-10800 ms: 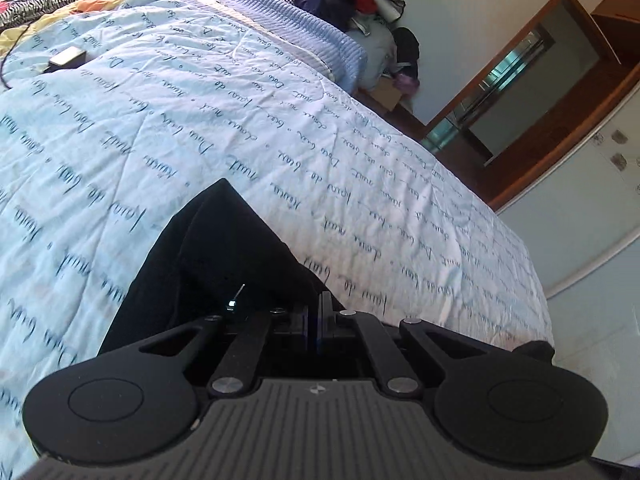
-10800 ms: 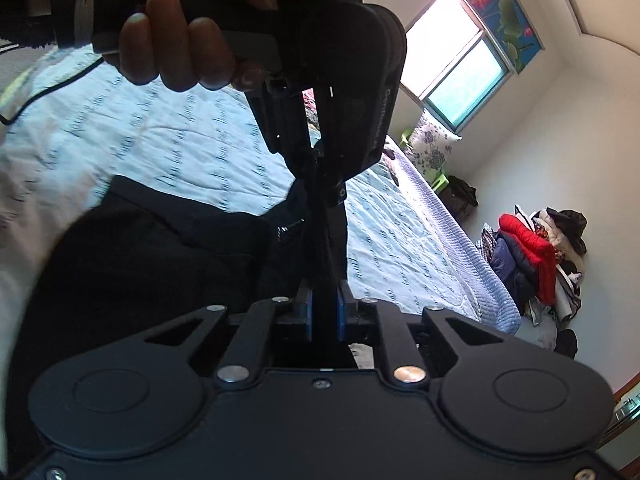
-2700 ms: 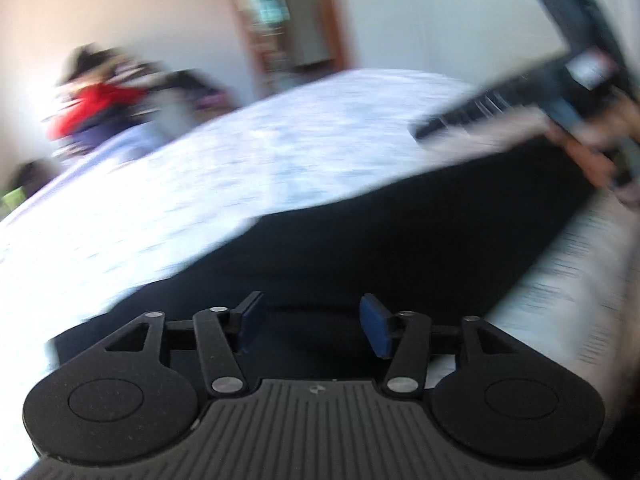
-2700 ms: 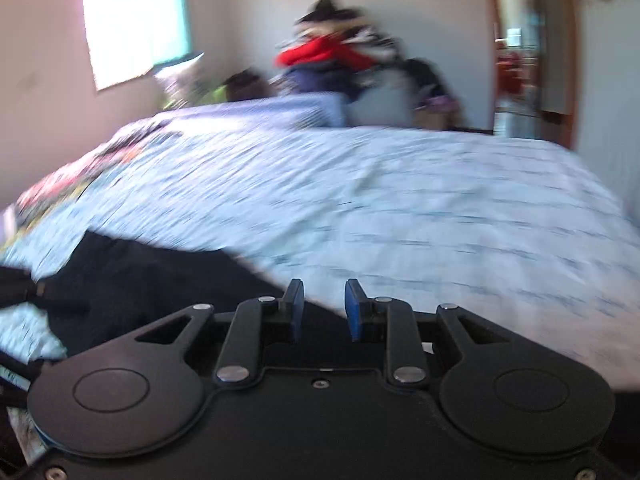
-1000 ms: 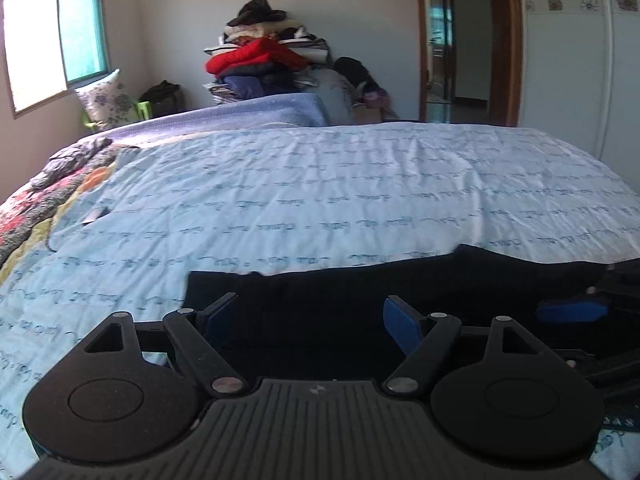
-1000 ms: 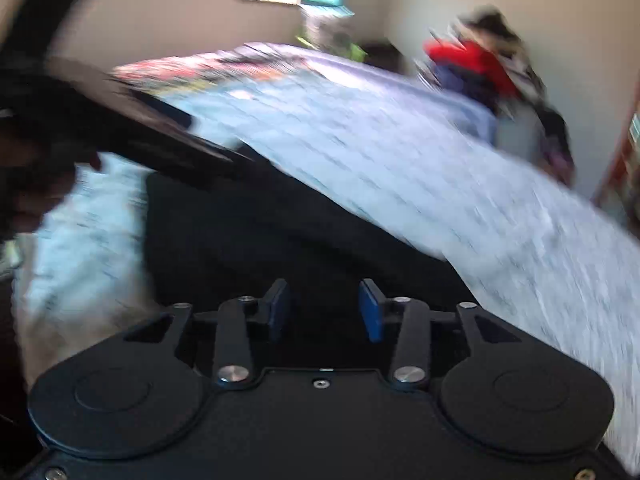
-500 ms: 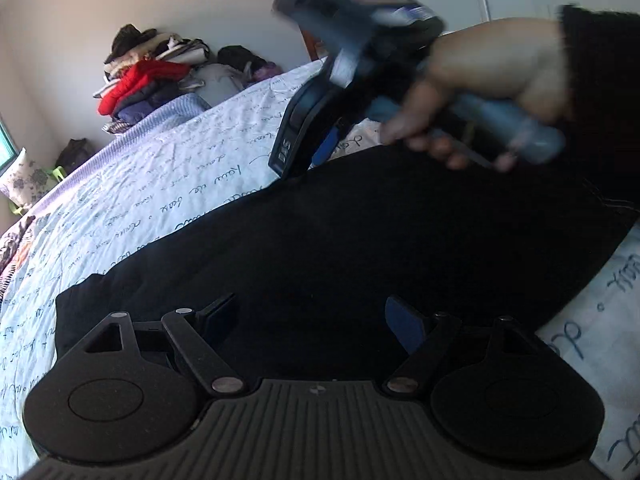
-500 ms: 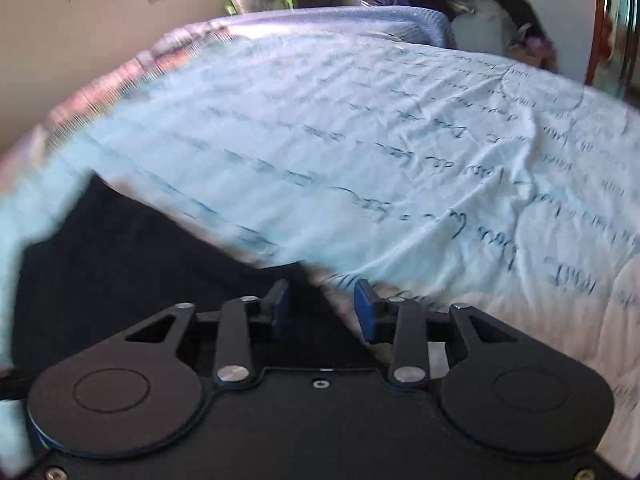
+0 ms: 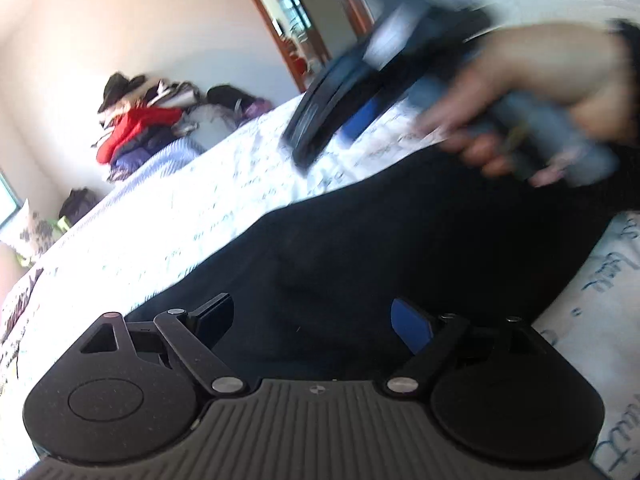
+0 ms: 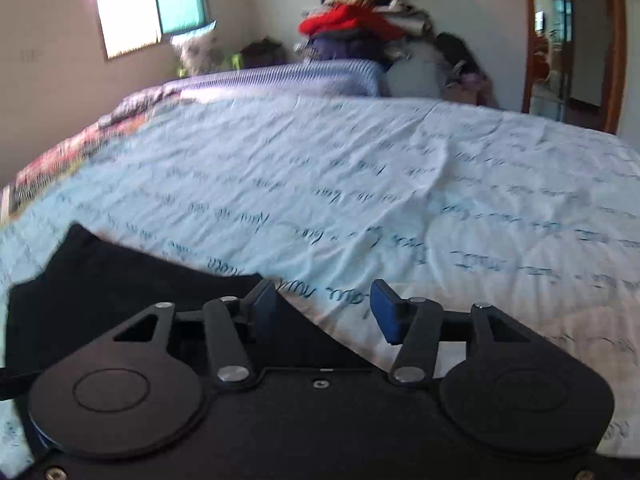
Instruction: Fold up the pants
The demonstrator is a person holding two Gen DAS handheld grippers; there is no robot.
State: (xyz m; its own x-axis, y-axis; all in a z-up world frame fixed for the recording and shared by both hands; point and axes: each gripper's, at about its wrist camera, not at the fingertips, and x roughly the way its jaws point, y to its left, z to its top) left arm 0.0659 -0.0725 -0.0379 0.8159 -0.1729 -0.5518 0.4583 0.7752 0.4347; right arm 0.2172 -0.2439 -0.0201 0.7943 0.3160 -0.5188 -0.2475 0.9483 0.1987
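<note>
Black pants [image 9: 400,248] lie flat on the pale blue bedspread [image 9: 224,200]. My left gripper [image 9: 312,322] hovers low over them with its jaws opening wide and only cloth beneath, nothing pinched. In the right wrist view the pants [image 10: 132,288] fill the lower left. My right gripper [image 10: 323,312] sits over their right edge, jaws opening, with pants edge and bedspread [image 10: 400,184] showing in the gap and nothing gripped. In the left wrist view the right gripper [image 9: 352,116] appears blurred, held by a hand [image 9: 532,80] above the pants' far edge.
A pile of clothes with a red jacket [image 10: 352,24] stands beyond the bed's far end. A window [image 10: 148,0] is at the back left and a wooden door frame [image 10: 612,40] at the back right. A patterned blanket [image 10: 56,160] lies along the bed's left side.
The right gripper's jaws have spread wider and it has swung right along the pants' edge. The left gripper has dropped close over the pants and rolled, jaws slightly wider.
</note>
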